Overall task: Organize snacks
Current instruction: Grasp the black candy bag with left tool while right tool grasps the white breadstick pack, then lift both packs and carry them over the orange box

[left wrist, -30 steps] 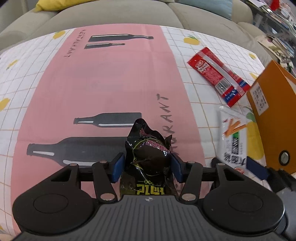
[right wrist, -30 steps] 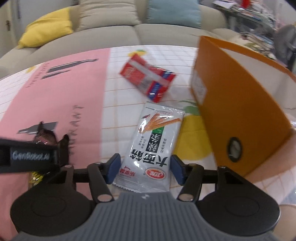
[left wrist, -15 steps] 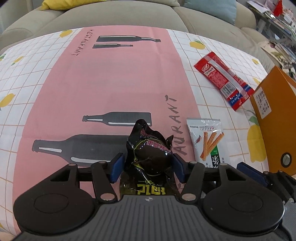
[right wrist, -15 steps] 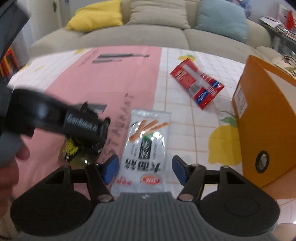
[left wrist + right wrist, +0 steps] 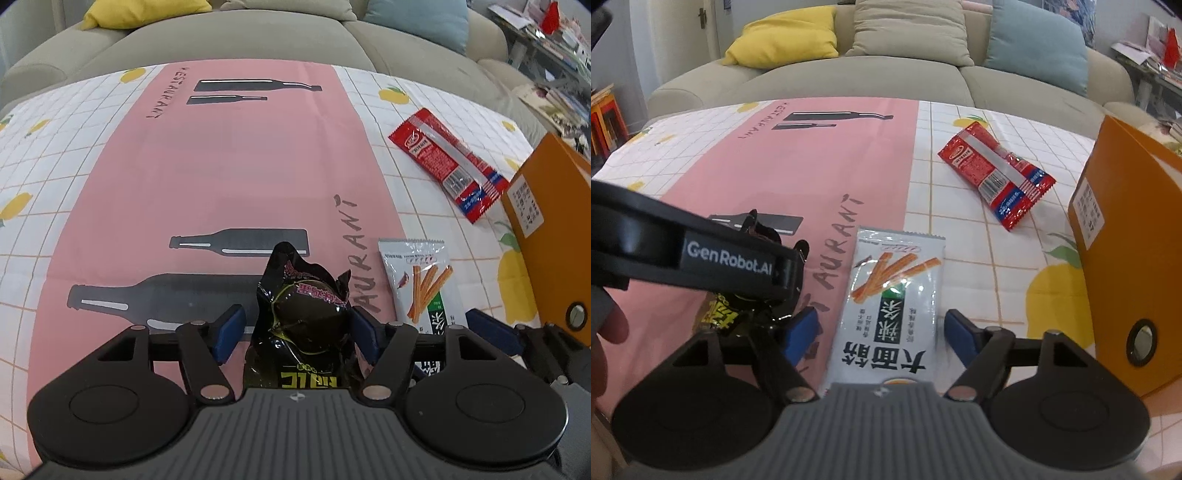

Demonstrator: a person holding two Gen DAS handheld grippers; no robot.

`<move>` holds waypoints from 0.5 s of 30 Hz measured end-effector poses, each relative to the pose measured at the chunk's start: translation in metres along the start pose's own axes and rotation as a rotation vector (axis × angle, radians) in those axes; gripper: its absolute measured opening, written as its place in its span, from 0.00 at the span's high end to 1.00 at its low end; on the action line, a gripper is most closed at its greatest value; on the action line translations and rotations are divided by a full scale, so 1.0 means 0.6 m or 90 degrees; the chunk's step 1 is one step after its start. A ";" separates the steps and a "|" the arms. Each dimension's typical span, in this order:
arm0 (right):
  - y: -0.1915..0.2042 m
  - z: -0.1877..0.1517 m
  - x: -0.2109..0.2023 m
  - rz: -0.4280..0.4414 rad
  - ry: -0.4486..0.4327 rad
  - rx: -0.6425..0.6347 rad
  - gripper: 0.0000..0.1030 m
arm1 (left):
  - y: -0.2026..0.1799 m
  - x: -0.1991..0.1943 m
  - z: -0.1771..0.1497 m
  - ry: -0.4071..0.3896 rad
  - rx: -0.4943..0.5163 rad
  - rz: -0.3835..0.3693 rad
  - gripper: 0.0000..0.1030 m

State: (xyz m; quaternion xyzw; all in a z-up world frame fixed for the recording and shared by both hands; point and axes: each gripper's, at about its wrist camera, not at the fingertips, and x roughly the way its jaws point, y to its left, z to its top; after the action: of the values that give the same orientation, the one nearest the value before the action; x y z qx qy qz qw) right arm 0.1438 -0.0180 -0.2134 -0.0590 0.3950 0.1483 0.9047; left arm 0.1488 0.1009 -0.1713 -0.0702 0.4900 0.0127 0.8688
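While the left gripper (image 5: 297, 332) sits low over the pink strip of the tablecloth (image 5: 221, 166), its blue pads stand a little wider than they did a second ago. A sliver of cloth now shows between the left-hand pad and the crumpled black snack packet (image 5: 306, 314). The far pad is at most just brushing the wrapper. I read this as a release: the jaws bracket the packet rather than clamp it, and it seems to rest on the cloth under its own weight.

The bigger change is the white stick-snack packet (image 5: 894, 295). A second ago it lay askew over the lemon print, close to the orange box (image 5: 1123, 240). Now it lies straighter, clear of the lemon, with its edge next to the "RESTAURANT" lettering and just beside the black packet. The right gripper (image 5: 881, 328) is spread wide with this packet flat on the table between its pads. Neither pad touches it, so it holds nothing.

For the task, this suggests two snacks now sit side by side as a group — assuming the plan is to line them up. The red packet (image 5: 995, 173) has not moved and lies well apart, farther up the white grid near the box. It looks like the next one to fetch.
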 end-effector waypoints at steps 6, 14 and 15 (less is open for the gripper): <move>-0.004 -0.002 -0.004 -0.004 -0.011 0.003 0.47 | -0.018 0.003 -0.005 -0.001 0.032 0.020 0.35; -0.010 0.001 -0.006 -0.011 -0.009 0.011 0.53 | -0.008 -0.001 -0.002 -0.008 -0.002 0.016 0.44; -0.011 0.002 -0.006 -0.011 -0.007 0.013 0.53 | -0.009 -0.001 -0.001 -0.010 -0.006 0.018 0.45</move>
State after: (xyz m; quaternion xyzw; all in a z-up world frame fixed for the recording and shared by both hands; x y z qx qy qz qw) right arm 0.1445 -0.0250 -0.2103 -0.0520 0.3910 0.1368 0.9087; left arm 0.1483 0.0957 -0.1708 -0.0671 0.4840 0.0278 0.8720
